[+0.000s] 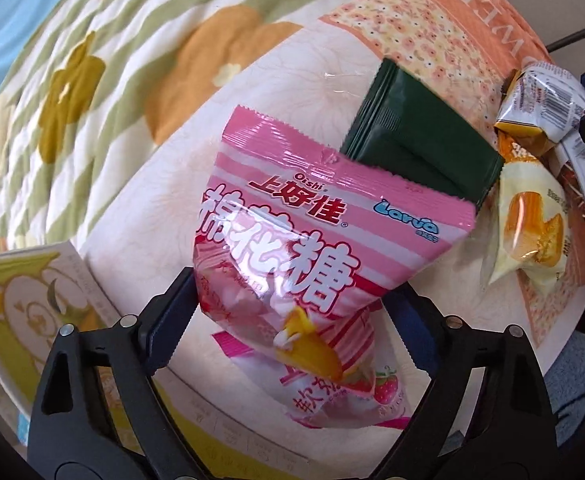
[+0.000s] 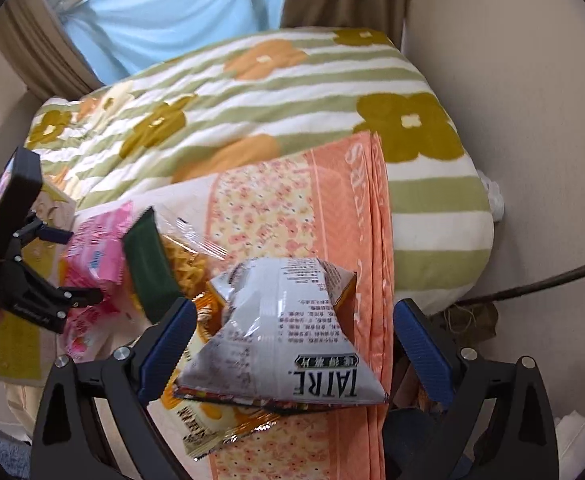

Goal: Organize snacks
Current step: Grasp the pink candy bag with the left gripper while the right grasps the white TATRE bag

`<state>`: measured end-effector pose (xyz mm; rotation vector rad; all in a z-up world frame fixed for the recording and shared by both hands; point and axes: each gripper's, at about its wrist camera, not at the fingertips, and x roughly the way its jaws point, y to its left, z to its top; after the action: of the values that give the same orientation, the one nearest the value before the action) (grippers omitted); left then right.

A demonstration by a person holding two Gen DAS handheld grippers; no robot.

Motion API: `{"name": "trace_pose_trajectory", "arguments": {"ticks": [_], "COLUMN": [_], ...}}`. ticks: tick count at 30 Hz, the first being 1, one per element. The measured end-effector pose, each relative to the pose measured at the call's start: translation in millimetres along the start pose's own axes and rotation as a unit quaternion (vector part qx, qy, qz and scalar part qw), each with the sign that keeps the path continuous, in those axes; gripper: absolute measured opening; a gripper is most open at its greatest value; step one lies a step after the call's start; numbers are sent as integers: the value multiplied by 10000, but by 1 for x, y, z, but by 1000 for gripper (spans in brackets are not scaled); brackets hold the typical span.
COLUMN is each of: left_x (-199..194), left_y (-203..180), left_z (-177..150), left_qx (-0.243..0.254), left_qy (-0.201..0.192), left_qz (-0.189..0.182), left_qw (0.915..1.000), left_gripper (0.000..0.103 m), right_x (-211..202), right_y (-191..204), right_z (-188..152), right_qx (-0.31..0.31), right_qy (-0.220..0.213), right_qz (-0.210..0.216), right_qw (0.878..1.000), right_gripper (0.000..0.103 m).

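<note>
My left gripper (image 1: 292, 312) stands half-wide around the pink marshmallow bag (image 1: 292, 248); right gripper (image 2: 292, 344) wide over a crumpled silver packet (image 2: 288, 332).

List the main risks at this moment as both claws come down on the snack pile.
1. The left claw straddles only the lower end of the pink marshmallow bag; a puffy, glossy pack could slip or swing.
2. The pink bag overlaps the dark green packet, so lifting may drag it.
3. The right claw stands open around the grey crisp bag, which lies atop other packets near the orange cloth's edge; closing could catch two or knock one off.
</note>
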<state>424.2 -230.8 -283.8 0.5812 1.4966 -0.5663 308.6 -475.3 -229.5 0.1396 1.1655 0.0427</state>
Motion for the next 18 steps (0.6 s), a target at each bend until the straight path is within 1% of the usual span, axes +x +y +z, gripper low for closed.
{"name": "trace_pose_trajectory", "arguments": {"ticks": [3, 5, 6, 10, 12, 14, 18], "left_x": [4, 2, 2, 1, -1, -3, -15], "left_y": [0, 1, 3, 10, 14, 19, 29], "left_z": [3, 4, 4, 3, 1, -2, -10], "left_qx": [-1, -13, -17, -130, -246, -378, -753], "left_qy": [-2, -71, -101, -155, -173, -191, -354], "left_qz": [4, -45, -62, -107, -98, -169, -254], "left_qw": [10000, 10000, 9999, 9997, 9995, 9990, 9962], "left_gripper": [86, 82, 77, 73, 72, 72, 72], "right_x": [9, 12, 14, 20, 22, 24, 30], "right_y": [0, 2, 3, 8, 11, 13, 13], "right_z": [2, 2, 2, 3, 2, 0, -3], "right_qx": [-1, -43, -84, -203, -262, -357, -396], "right_qy": [127, 161, 173, 224, 238, 274, 404], "right_qz": [-32, -69, -92, -112, -107, -142, -143], "right_qw": [9999, 9998, 9998, 9995, 9993, 9989, 9983], "right_gripper": [98, 98, 98, 98, 98, 98, 98]}}
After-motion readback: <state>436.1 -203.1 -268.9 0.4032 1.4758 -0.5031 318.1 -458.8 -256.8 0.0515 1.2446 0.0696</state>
